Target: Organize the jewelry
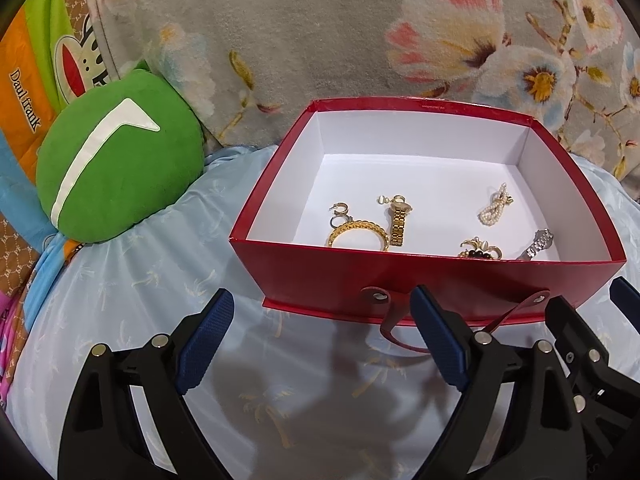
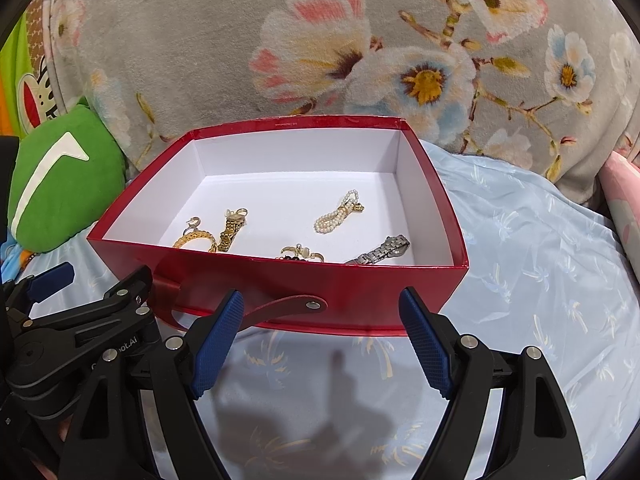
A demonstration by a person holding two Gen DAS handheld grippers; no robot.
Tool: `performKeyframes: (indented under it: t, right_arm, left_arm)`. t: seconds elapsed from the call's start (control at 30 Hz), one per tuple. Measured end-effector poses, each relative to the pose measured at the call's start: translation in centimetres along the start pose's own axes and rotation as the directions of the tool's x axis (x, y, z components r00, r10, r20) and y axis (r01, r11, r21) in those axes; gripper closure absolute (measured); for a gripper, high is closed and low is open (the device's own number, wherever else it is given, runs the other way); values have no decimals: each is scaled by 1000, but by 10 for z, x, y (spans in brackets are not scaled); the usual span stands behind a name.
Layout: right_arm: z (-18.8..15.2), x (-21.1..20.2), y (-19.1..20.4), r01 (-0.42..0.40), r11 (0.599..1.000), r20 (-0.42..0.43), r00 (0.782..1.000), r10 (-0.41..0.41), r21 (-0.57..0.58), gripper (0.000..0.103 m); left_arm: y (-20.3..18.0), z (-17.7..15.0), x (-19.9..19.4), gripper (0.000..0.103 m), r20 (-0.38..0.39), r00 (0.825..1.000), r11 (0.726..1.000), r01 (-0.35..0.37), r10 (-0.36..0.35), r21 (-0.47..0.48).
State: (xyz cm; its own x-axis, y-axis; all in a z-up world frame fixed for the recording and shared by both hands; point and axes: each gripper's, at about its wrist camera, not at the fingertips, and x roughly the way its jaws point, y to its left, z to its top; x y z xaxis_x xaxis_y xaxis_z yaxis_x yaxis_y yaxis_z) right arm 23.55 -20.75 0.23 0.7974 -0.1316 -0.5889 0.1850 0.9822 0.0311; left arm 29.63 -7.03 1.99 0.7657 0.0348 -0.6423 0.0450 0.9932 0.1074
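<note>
An open red box (image 1: 420, 276) with a white inside stands on a light blue sheet. In it lie a gold bangle (image 1: 358, 229), a gold watch (image 1: 398, 220), small hoop earrings (image 1: 340, 212), a pearl bracelet (image 1: 495, 209), a gold brooch (image 1: 478, 250) and a silver watch (image 1: 538, 243). My left gripper (image 1: 322, 296) is open and empty just short of the box's near wall. Beside it, my right gripper (image 2: 322, 296) is open too, with nothing between its blue pads. The right wrist view shows the same box (image 2: 320, 280), pearls (image 2: 338, 216) and silver watch (image 2: 380, 252).
A red strap handle (image 1: 392, 320) hangs from the box's near wall. A green round cushion (image 1: 116, 160) lies left of the box. A grey floral blanket (image 1: 320, 40) rises behind it. The blue sheet (image 1: 280, 380) spreads out in front, and a pink item (image 2: 624, 200) sits far right.
</note>
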Motion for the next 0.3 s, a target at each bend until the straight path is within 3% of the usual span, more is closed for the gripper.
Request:
performKeyframes:
  t: [0.3]
  right_arm:
    - [-2,2,-2,6,1000,-1,1000,-6,3,25]
  left_arm:
    - [-1,0,2,17,-9,1000,1000,14,-15,-9]
